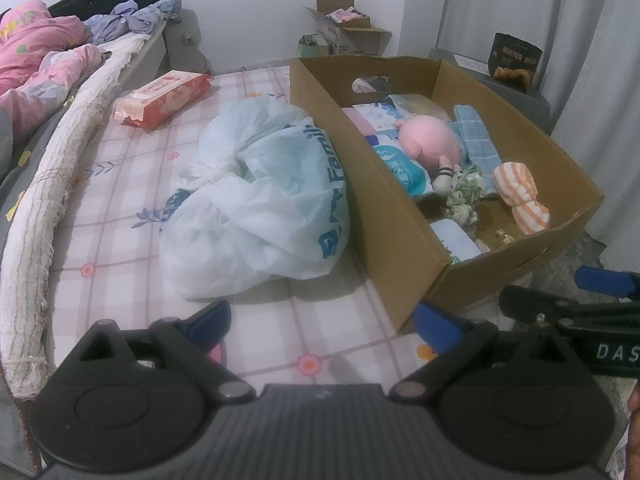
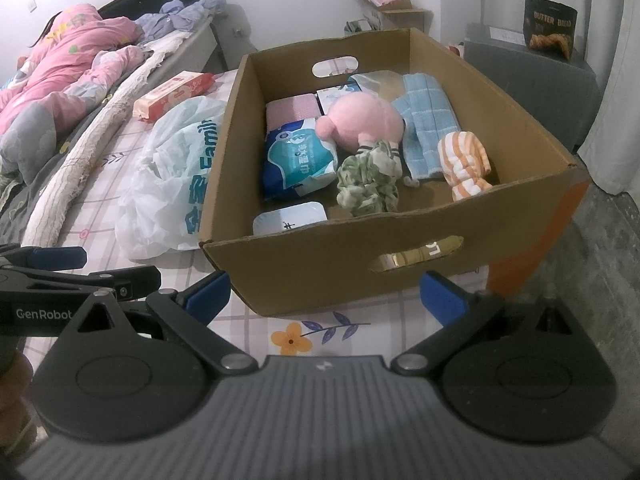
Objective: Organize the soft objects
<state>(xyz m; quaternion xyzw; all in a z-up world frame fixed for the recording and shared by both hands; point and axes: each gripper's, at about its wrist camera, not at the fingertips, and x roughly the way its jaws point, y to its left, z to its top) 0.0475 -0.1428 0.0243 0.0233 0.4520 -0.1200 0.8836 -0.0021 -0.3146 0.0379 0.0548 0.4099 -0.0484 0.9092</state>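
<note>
Soft objects filled an open, rectangular cardboard box (image 2: pixel 332 264) that stood on a bed with a pink checked, flower-printed sheet (image 2: pixel 296 336). Inside the box, a round pink plush toy (image 2: pixel 366 122) lay near the middle. Right of the toy lay a folded blue ribbed towel (image 2: pixel 430 120) and a rolled orange-and-white striped cloth (image 2: pixel 466 164). Just in front of the toy sat a crumpled green floral scrunchie (image 2: pixel 368 184). Left of the toy lay a glossy blue-and-white tissue pack (image 2: pixel 296 160), with a pink knitted cloth (image 2: pixel 292 112) behind the pack. A pale flat packet (image 2: pixel 290 218) rested against the box's near wall.

Touching the box's left wall slumped a knotted, crinkled white plastic bag (image 1: pixel 256 204) with blue lettering. Beyond the bag lay a red wet-wipes pack (image 1: pixel 164 98).

The left gripper (image 1: pixel 324 320) and the right gripper (image 2: pixel 324 294) hovered in front of the box, each with blue-padded jaws spread wide and holding nothing.
</note>
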